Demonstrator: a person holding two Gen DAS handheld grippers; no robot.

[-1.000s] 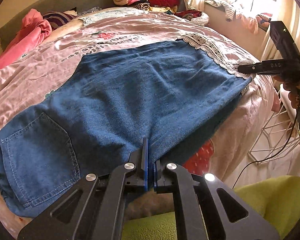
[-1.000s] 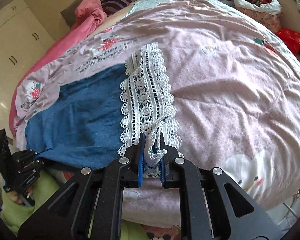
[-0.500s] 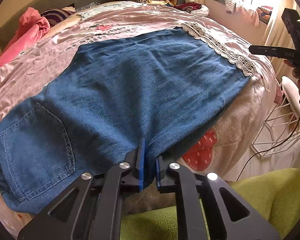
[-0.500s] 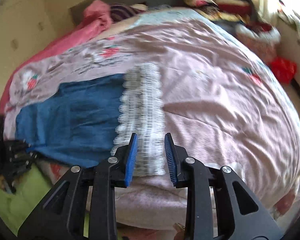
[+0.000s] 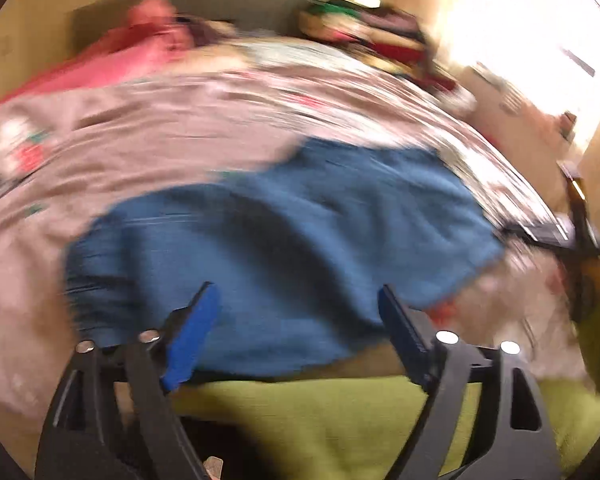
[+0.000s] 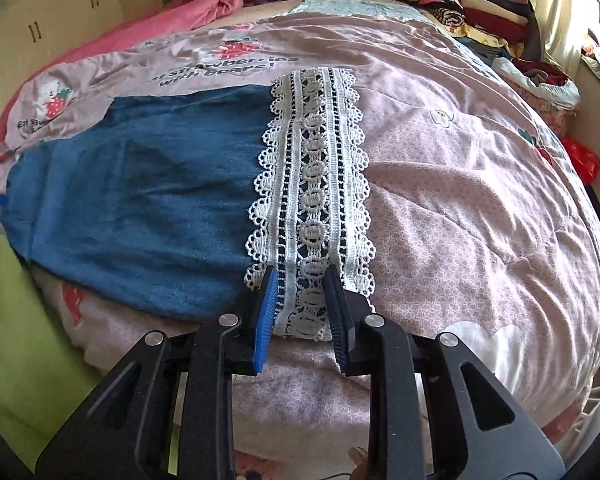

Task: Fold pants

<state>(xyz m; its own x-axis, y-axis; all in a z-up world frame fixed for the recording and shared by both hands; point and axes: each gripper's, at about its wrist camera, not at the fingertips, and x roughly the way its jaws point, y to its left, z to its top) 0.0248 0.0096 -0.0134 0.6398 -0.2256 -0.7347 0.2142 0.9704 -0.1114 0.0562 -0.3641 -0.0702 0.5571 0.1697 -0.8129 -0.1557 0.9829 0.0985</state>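
Observation:
The blue denim pants (image 6: 140, 200) lie flat on the pink bed cover, with a white lace hem (image 6: 312, 184) at their right end. My right gripper (image 6: 302, 304) is open, its blue pads on either side of the lace hem's near edge, holding nothing. In the blurred left wrist view the pants (image 5: 284, 232) lie just ahead of my left gripper (image 5: 296, 320), which is wide open and empty near the bed's front edge. The right gripper (image 5: 556, 232) shows at that view's right edge.
The pink strawberry-print bed cover (image 6: 460, 160) spreads around the pants. A pile of folded clothes (image 6: 472, 4) sits at the far right of the bed, a pink blanket (image 6: 204, 4) at the far left. A green garment (image 6: 24, 340) is at the bed's near side.
Both grippers have let go of the pants and opened. The left gripper opened wide and is swinging, so its view is blurred. The right gripper backed off slightly from the lace hem.

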